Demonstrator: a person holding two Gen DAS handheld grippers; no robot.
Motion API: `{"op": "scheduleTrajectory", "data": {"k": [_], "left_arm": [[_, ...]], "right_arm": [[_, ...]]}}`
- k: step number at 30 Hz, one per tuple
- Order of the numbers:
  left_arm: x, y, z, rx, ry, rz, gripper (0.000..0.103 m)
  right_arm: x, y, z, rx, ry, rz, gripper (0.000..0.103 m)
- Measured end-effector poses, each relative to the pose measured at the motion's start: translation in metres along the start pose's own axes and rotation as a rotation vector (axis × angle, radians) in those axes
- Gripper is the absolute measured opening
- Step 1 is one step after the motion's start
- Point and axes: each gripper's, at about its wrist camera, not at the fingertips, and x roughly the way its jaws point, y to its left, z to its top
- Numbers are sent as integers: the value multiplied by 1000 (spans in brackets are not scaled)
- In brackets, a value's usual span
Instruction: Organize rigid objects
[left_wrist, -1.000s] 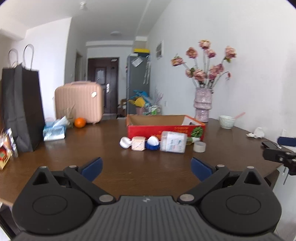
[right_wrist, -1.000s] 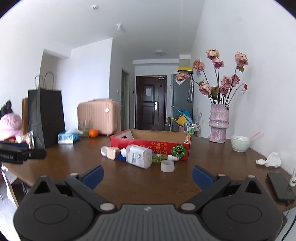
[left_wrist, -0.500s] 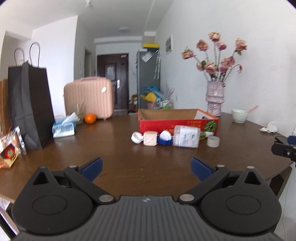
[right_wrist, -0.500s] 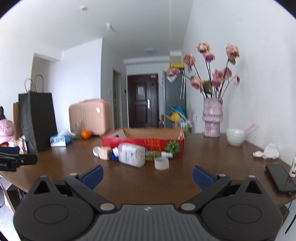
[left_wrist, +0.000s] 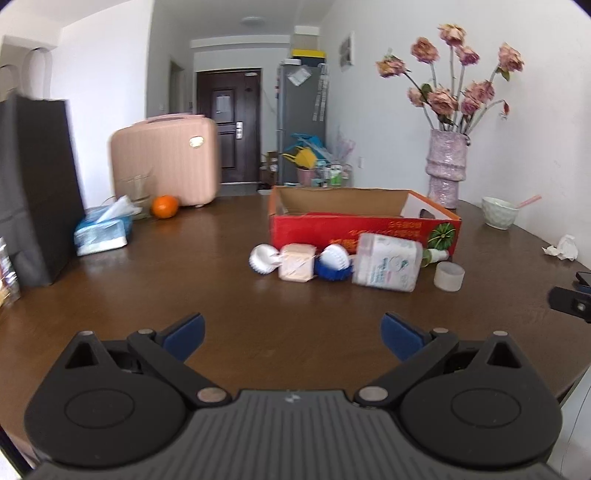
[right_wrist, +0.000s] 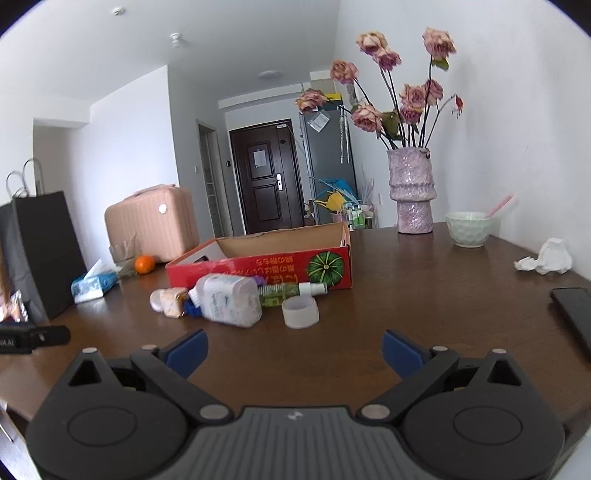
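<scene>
A red cardboard box (left_wrist: 364, 230) (right_wrist: 258, 264) stands open on the brown table. In front of it lie a white bottle (left_wrist: 386, 267) (right_wrist: 229, 301), a green spray bottle (right_wrist: 286, 291), a tape roll (left_wrist: 448, 277) (right_wrist: 300, 312), a beige cube (left_wrist: 297, 263), a white round piece (left_wrist: 263, 259) and a blue and white cap (left_wrist: 333, 263). My left gripper (left_wrist: 291, 332) is open and empty, short of the items. My right gripper (right_wrist: 293, 349) is open and empty, just short of the tape roll.
A black paper bag (left_wrist: 35, 192), a tissue pack (left_wrist: 101, 230), an orange (left_wrist: 165, 206) and a pink suitcase (left_wrist: 166, 158) are at the left. A vase of flowers (right_wrist: 412, 192), a bowl (right_wrist: 468, 229), crumpled tissue (right_wrist: 550, 256) and a phone (right_wrist: 574, 310) are at the right.
Both grippers have moved forward over the table toward the items by the box; the objects look larger. Both stay open and empty.
</scene>
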Motion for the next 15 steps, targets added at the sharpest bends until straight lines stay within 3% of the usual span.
{"op": "scheduleTrajectory", "data": {"k": [5, 9, 13, 15], "left_arm": [[47, -24, 25, 93, -26, -71, 103], [94, -38, 47, 117, -10, -163, 102], [137, -40, 69, 50, 46, -270, 95], [154, -39, 76, 8, 73, -312, 87]], "right_arm": [[49, -8, 17, 65, 28, 37, 90], [96, -13, 30, 146, 79, 120, 84], [144, -17, 36, 262, 167, 216, 63], [161, -14, 36, 296, 193, 255, 60]]}}
